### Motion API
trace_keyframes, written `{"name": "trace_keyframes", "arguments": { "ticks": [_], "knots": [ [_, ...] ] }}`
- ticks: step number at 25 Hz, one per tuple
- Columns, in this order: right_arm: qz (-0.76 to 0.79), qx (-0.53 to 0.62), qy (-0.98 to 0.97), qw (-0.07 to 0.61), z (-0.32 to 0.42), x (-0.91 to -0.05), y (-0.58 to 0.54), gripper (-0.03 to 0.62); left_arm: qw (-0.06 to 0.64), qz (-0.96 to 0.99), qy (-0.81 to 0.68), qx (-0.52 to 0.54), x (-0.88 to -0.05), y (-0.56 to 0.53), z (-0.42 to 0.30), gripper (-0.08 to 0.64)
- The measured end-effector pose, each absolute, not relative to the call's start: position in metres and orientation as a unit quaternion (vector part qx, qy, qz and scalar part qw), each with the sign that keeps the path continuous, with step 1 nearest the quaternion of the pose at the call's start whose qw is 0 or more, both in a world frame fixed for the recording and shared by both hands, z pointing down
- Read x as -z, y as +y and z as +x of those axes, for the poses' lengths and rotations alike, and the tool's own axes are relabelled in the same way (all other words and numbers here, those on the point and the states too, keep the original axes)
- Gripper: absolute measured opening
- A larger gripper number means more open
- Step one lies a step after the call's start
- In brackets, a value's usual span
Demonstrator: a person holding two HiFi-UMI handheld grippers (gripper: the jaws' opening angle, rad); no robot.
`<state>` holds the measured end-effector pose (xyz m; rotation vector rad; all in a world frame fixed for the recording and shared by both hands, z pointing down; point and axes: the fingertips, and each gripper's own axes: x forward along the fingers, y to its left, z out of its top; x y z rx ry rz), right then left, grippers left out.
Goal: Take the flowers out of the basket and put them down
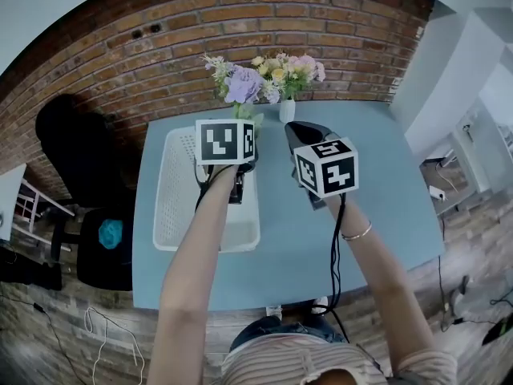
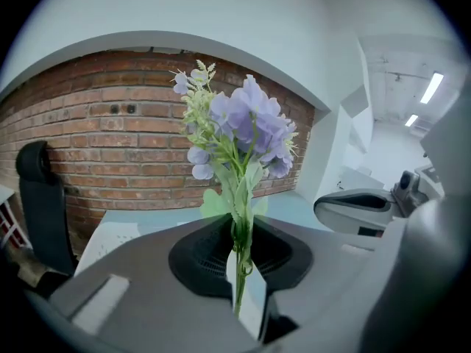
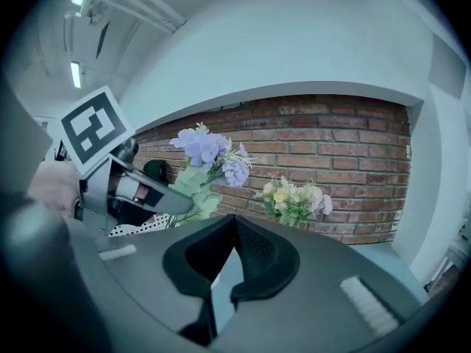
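Lilac petals and pale green leaves stand straight up out of my left claw (image 2: 237, 230). Its two jaws are nearly together and press on the thin green stems of the purple flowers (image 2: 246, 123), so the bunch is clamped low down with the blooms upright above. From the head view I hold this bunch by the far right corner of the white basket (image 1: 172, 207), which lies on the left half of the blue table (image 1: 377, 183). I cannot tell how high above the basket it hangs.

My right claw (image 3: 234, 219) has its jaws closed, tips meeting, with nothing between them. It sits just beside the left one, over bare tabletop to the right of the basket. Each claw carries a white cube (image 1: 225, 141) printed with black square marker patterns, and those blocky shapes are the only print I can make out.

Just beyond the purple blooms, at the table's far edge, a small white vase (image 1: 287, 111) holds a yellow and pink bouquet (image 1: 290, 67). A red brick wall (image 1: 160, 38) rises behind it, and a black chair (image 1: 76, 151) stands off the table's left side.
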<state>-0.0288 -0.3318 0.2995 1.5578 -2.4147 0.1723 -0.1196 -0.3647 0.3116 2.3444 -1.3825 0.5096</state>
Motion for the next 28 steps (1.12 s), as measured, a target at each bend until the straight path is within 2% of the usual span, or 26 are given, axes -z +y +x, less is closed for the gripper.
{"name": "trace_keyframes", "arguments": {
  "ticks": [6,18,28],
  "knots": [
    [0.556,-0.063,-0.820,0.124,0.009,-0.301,-0.330,0.006,0.184,0.844,-0.472,-0.176,-0.306,-0.362,-0.080,0.066],
    [0.554,-0.065,-0.822,0.114,0.065,-0.298,-0.330,0.006,0.115,0.831,-0.498,-0.218,-0.267,-0.386,-0.048,0.064],
    [0.553,-0.074,-0.821,0.120,0.110,-0.309,-0.337,0.006,0.161,0.837,-0.482,-0.203,-0.293,-0.387,0.010,0.064]
  ]
}}
